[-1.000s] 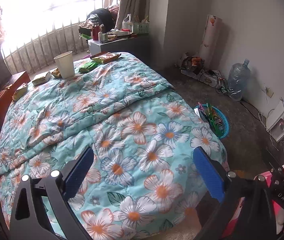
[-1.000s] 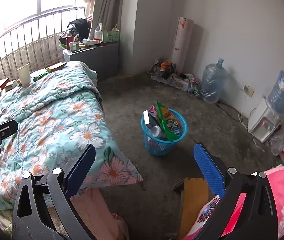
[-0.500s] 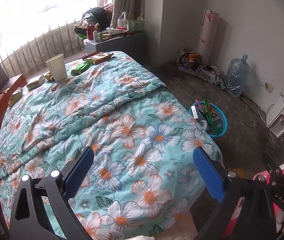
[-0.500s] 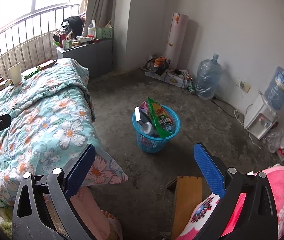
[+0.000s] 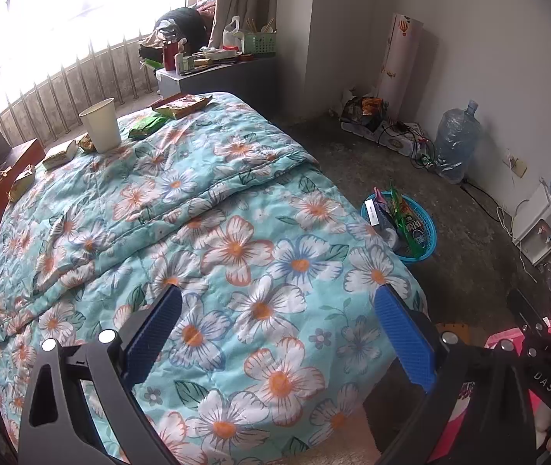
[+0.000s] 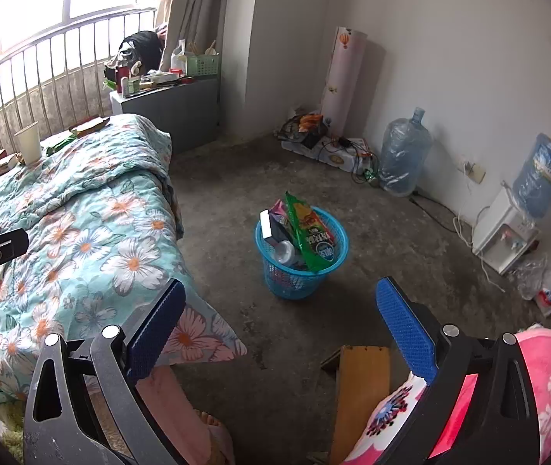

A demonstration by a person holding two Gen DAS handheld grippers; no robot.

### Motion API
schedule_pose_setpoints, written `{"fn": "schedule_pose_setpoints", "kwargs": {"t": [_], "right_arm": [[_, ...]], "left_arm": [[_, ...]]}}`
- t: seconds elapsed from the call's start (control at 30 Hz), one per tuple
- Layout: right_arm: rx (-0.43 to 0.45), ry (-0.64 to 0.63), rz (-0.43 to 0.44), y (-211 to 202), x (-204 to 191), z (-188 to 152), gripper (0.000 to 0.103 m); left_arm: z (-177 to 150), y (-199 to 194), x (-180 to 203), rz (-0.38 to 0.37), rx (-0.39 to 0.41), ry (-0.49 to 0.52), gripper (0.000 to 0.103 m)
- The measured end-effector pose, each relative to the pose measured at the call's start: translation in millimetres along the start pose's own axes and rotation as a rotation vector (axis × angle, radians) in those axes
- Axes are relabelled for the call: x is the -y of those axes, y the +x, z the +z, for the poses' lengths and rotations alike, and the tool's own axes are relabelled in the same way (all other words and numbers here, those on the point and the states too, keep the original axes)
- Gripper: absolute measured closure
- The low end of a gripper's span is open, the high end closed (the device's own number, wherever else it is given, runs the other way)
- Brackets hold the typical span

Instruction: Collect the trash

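Observation:
A white paper cup (image 5: 101, 125) stands at the far end of the floral quilt (image 5: 197, 240), with several snack wrappers beside it: a green one (image 5: 147, 126), a yellow-brown one (image 5: 184, 105) and small packets (image 5: 60, 154). The cup also shows in the right wrist view (image 6: 29, 142). A blue trash basket (image 6: 301, 255) holding wrappers and a bottle stands on the floor right of the bed; it also shows in the left wrist view (image 5: 405, 228). My left gripper (image 5: 275, 333) is open and empty above the near end of the quilt. My right gripper (image 6: 281, 325) is open and empty above the floor.
A grey cabinet (image 6: 170, 104) with clutter stands by the window. Water bottles (image 6: 403, 155), a dispenser (image 6: 508, 232) and cables line the right wall. A wooden stool (image 6: 356, 387) and pink fabric (image 6: 546, 379) are near the right gripper. A bare foot (image 6: 213, 430) is on the floor.
Both grippers have drawn back and shifted slightly; the bed and basket now sit a little farther off and more of the floor shows. Both stay open and empty.

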State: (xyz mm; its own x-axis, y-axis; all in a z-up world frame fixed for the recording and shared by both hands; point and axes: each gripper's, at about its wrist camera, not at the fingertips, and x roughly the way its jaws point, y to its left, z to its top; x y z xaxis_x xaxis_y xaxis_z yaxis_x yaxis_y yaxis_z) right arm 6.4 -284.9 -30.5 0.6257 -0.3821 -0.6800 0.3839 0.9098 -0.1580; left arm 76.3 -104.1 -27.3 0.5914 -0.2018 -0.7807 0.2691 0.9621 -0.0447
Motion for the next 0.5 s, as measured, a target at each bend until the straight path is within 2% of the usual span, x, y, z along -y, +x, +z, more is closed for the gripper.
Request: {"fn": "schedule_pose_setpoints", "kwargs": {"t": [0.5], "right_arm": [[-0.002,-0.009,0.003,-0.5,0.2,-0.9,0.008]], "left_arm": [[1.7,1.4,-2.2,-0.002,-0.002,-0.005,0.006]]}}
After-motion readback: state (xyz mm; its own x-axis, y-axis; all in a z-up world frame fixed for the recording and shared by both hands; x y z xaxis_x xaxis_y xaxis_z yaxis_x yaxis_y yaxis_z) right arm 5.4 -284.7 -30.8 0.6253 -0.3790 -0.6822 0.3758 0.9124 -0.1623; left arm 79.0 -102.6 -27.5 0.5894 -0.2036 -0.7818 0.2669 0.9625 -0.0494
